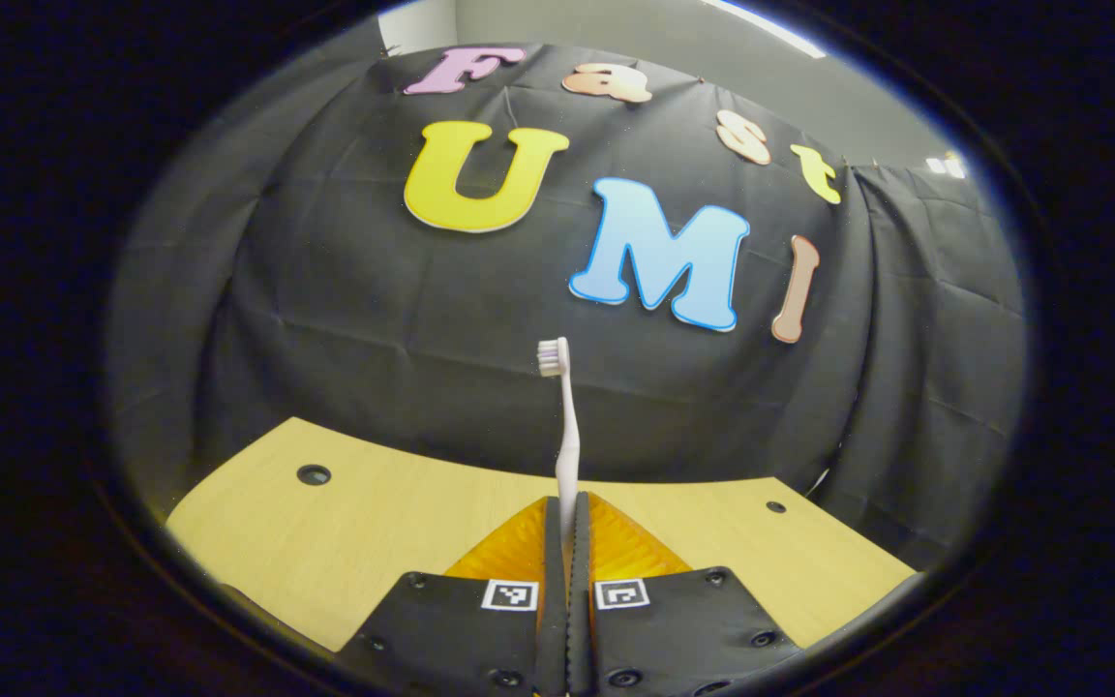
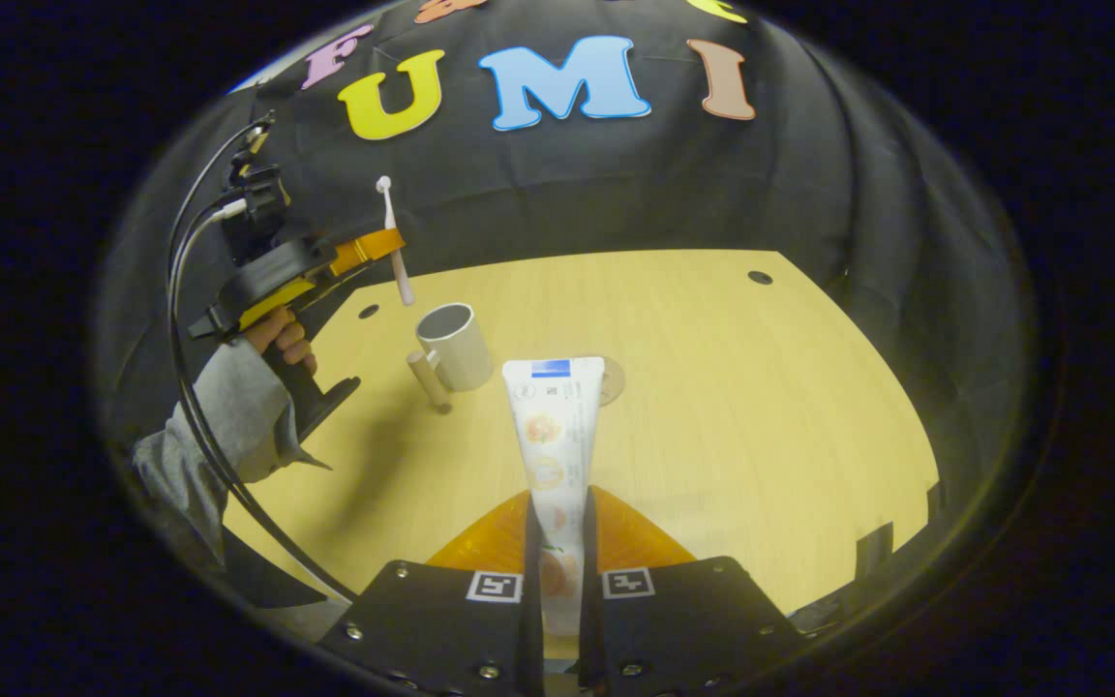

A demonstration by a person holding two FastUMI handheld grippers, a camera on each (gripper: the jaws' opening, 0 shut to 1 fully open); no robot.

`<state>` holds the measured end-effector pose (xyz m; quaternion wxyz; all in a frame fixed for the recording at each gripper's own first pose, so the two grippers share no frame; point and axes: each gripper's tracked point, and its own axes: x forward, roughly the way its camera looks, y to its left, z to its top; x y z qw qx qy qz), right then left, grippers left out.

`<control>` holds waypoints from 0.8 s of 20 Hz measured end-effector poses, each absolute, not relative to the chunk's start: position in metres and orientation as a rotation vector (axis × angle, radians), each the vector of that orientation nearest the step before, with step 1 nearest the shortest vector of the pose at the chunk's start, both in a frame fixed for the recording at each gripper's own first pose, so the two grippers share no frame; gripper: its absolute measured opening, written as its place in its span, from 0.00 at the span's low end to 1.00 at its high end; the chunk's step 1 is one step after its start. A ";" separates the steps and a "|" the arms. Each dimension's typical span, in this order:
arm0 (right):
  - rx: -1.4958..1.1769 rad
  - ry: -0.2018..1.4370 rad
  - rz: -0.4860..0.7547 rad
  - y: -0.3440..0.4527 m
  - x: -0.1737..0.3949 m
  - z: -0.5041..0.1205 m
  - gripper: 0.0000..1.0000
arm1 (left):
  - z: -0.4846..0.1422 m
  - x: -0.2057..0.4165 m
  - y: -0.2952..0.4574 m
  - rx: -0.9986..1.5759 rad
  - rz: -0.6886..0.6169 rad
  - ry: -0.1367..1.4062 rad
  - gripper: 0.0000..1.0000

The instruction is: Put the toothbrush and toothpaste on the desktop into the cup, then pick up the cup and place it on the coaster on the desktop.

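Left gripper (image 2: pixel 385 244), upper left of right gripper view: jaws closed on toothbrush (image 2: pixel 393 237), long axis upright, above-left of cup (image 2: pixel 456 346) on counter (image 2: pixel 712 407). Right gripper (image 2: pixel 557 542): jaws clamp toothpaste (image 2: pixel 555 426), pointing toward cup.

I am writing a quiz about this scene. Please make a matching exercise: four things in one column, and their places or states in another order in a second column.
Things:
1. toothbrush
2. toothpaste
3. cup
4. coaster

Places or states:
A. stands on the desktop, nothing visible inside
B. held in the left claw, head up
C. lies flat on the desktop, partly hidden behind the tube
D. held in the right claw

Pairs: 1-B, 2-D, 3-A, 4-C
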<state>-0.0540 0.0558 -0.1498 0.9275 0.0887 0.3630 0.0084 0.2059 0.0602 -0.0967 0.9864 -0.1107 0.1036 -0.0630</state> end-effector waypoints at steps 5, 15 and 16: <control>0.197 0.772 -0.053 0.043 -0.066 -0.155 0.15 | -0.140 0.220 0.052 -0.196 -0.135 0.284 0.14; 0.182 0.773 -0.003 0.057 -0.033 -0.155 0.15 | -0.149 0.212 0.049 -0.216 -0.190 0.331 0.40; 0.177 0.767 0.012 0.061 -0.025 -0.153 0.15 | -0.149 0.207 0.046 -0.224 -0.208 0.339 0.50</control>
